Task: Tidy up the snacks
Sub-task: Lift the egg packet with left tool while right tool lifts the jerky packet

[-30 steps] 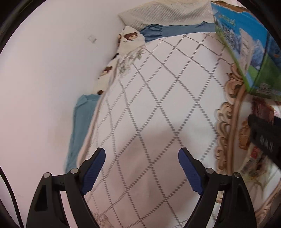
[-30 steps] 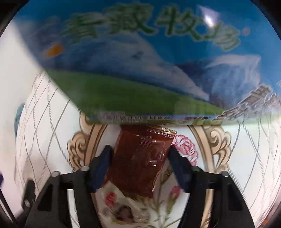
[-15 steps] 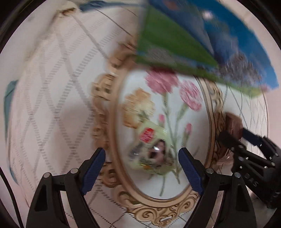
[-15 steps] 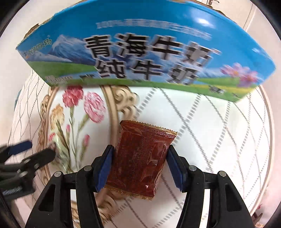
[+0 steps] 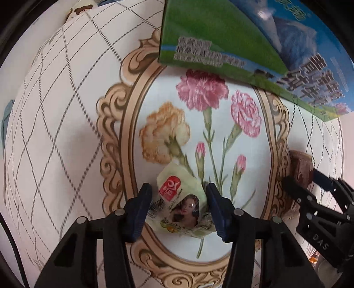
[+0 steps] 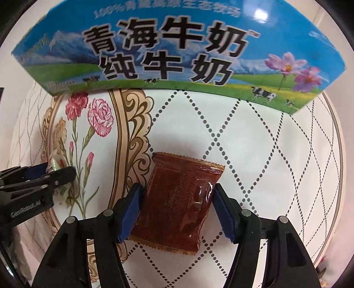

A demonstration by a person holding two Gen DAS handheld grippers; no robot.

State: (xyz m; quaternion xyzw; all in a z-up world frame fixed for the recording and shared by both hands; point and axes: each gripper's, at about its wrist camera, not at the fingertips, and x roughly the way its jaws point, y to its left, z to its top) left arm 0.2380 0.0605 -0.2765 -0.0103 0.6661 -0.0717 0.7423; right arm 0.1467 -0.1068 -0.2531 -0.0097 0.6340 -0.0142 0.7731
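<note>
A pale green snack packet (image 5: pixel 177 199) with a red logo lies on the flower oval of the printed cloth (image 5: pixel 66 133). My left gripper (image 5: pixel 178 188) points straight down over it. Its jaws are closing and both pads touch the crumpled packet. To the right, a brown snack packet (image 6: pixel 181 199) lies flat on the quilted part of the cloth (image 6: pixel 254 144). My right gripper (image 6: pixel 178 187) straddles it with its jaws opening, and a thin gap shows at the right pad. The left wrist view shows the right gripper (image 5: pixel 303 178) and the brown packet (image 5: pixel 301 161) at its right edge.
A big blue and green milk carton box (image 6: pixel 177 55) stands on the cloth just beyond both packets, also seen as the box (image 5: pixel 243 44) in the left wrist view. A pillow with bear print (image 5: pixel 81 8) lies at the far upper left.
The left gripper swung from the plain quilted cloth to the flower oval, came down over the green packet and closed in on it. The right gripper carried the brown packet rightwards and its jaws widened slightly.
</note>
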